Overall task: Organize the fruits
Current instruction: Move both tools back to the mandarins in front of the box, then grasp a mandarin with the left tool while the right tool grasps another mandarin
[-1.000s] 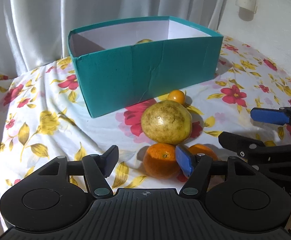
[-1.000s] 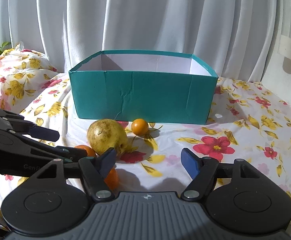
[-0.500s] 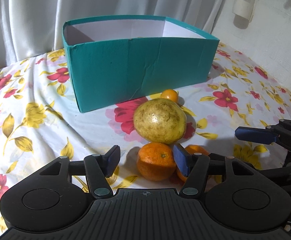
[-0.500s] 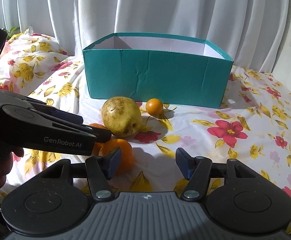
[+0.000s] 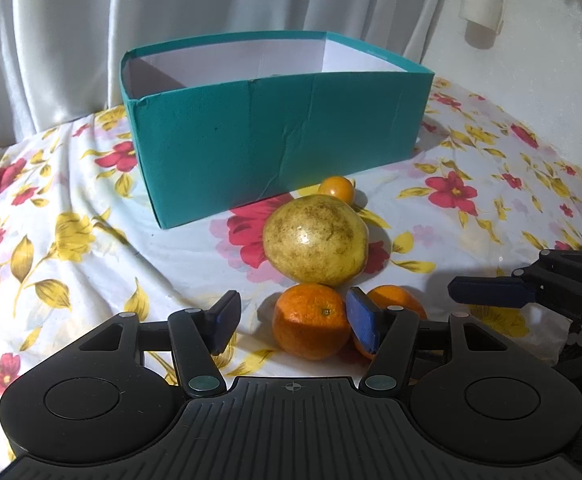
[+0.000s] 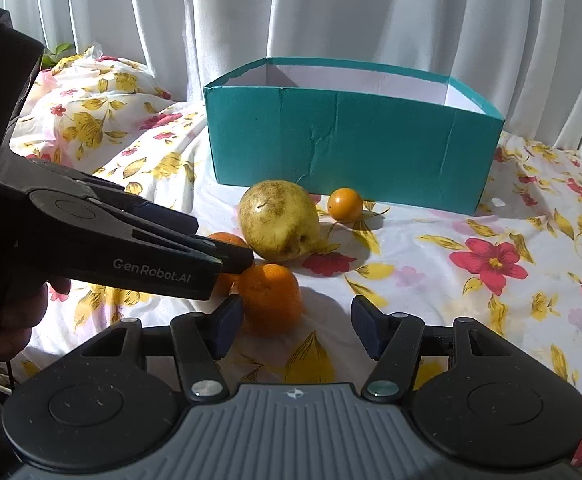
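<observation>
A teal box [image 5: 275, 140] stands open on the flowered cloth, also in the right wrist view [image 6: 351, 152]. In front of it lie a large yellow-green fruit [image 5: 315, 246], a small orange fruit [image 5: 336, 189] and two oranges [image 5: 311, 322] [image 5: 399, 300]. My left gripper [image 5: 293, 322] is open, its right finger between the two oranges, the nearer orange inside the jaws. My right gripper [image 6: 297, 326] is open and empty, just behind an orange [image 6: 271, 298]. The left gripper's arm [image 6: 131, 248] crosses the right wrist view and partly hides the other orange [image 6: 227, 240].
White curtains hang behind the box. The flowered cloth [image 6: 471, 264] covers the whole surface and rises into a bump at the far left [image 6: 91, 108]. A white wall [image 5: 551, 60] stands at the right.
Both grippers have come lower and nearer the oranges. The left gripper's right finger now sits between the two oranges. The right gripper has moved left toward its orange.
</observation>
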The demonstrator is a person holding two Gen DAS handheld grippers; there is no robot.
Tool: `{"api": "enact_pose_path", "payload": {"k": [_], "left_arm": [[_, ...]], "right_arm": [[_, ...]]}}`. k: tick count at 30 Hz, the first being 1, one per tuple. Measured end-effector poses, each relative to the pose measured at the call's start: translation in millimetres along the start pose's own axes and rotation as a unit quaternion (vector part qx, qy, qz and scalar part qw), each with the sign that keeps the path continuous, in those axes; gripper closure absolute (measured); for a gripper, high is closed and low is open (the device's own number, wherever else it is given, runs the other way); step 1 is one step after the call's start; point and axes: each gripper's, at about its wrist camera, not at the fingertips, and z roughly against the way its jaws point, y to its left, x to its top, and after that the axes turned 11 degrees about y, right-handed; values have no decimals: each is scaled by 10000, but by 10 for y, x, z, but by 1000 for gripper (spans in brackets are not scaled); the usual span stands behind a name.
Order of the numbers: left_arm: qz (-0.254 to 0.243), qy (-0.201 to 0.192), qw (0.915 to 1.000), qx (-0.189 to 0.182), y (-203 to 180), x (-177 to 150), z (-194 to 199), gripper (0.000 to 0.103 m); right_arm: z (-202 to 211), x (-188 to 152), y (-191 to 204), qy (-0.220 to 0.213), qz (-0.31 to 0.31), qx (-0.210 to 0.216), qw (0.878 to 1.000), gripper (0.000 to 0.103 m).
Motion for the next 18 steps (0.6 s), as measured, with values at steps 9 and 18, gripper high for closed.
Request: {"api": "enact_pose_path", "payload": {"k": [9,18], "left_arm": [[74,73,9999,-54,12,26,-8,40],[-105,468,9988,11,-78,57,-177,52]], "right_arm": [[-174,66,77,-15,245,155,9996,51],[-161,28,-34,27,183,29,9998,59]]}}
